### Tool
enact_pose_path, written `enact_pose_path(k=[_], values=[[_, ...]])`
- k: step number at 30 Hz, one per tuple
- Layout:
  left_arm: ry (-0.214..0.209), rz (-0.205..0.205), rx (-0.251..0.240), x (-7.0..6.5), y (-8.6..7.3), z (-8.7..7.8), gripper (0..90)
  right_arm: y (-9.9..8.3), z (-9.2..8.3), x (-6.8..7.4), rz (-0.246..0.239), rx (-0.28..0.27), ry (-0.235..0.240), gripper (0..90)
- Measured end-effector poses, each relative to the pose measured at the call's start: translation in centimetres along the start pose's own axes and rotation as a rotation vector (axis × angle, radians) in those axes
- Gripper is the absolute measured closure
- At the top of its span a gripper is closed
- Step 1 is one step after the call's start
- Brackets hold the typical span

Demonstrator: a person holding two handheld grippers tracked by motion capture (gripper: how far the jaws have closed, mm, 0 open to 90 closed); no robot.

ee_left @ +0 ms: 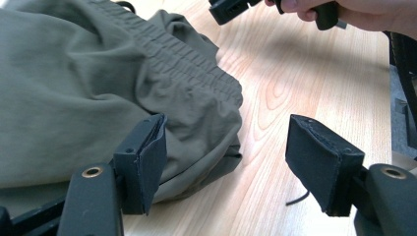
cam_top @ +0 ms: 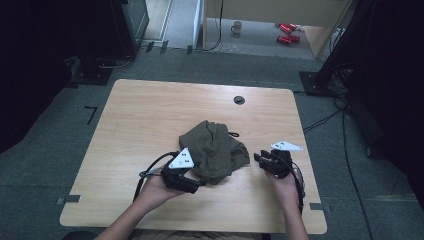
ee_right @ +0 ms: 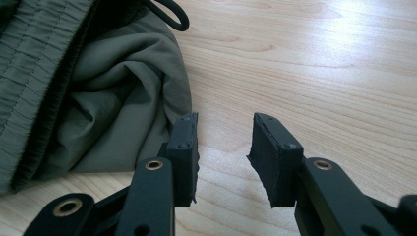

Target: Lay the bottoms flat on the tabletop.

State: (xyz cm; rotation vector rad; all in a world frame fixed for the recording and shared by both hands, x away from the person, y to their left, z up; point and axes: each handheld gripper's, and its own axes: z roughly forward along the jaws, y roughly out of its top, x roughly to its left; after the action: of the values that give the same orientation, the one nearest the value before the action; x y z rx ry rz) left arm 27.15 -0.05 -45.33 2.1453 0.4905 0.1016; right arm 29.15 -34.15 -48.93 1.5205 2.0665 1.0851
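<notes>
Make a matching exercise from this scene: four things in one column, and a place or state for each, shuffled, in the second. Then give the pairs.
Things:
1. olive garment
2. left gripper
3. right gripper
4. round cable hole

Places or states:
A. near the table's far edge
B. jaws open, one pad against the cloth's edge
C. lies crumpled mid-table
D. jaws open over bare wood, right of the cloth

Pairs: 1-C, 2-B, 3-D, 4-A

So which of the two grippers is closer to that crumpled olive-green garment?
Left. The left gripper is at the olive-green garment's near edge, one pad beside the cloth, jaws open. The right gripper sits just off its right side, jaws open over bare table.
</notes>
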Motion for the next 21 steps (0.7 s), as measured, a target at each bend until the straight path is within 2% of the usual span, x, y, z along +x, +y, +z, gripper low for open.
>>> enact_pose_path(k=[2,5,6,7,10,11,15,21], values=[[-0.006,0.01,0.02,-0.3,-0.2,1.0,32.8,0.0,0.0,0.0,0.001,0.0,0.0,63.0],[-0.005,0.017,0.035,-0.4,-0.3,1.6,33.0,0.0,0.0,0.0,-0.005,-0.003,0.0,62.1],[0.002,0.018,0.05,-0.3,-0.6,2.4,34.4,0.0,0.0,0.0,-0.008,-0.006,0.001,62.1],[0.002,0.018,0.05,-0.3,-0.6,2.4,36.0,0.0,0.0,0.0,-0.008,-0.006,0.001,62.1],[0.008,-0.015,0.068,0.1,-1.0,3.2,39.4,0.0,0.1,0.1,-0.009,-0.006,0.003,61.9],[0.014,-0.02,0.067,0.2,-1.2,3.6,40.1,-0.1,0.1,0.1,-0.008,-0.004,0.004,61.5],[0.044,0.006,0.082,0.2,-1.6,4.2,40.7,-0.1,0.1,0.0,-0.009,0.0,0.006,61.2],[0.088,0.023,0.093,0.4,-1.9,4.8,48.9,-0.1,0.1,0.0,-0.006,0.002,0.008,61.1]])
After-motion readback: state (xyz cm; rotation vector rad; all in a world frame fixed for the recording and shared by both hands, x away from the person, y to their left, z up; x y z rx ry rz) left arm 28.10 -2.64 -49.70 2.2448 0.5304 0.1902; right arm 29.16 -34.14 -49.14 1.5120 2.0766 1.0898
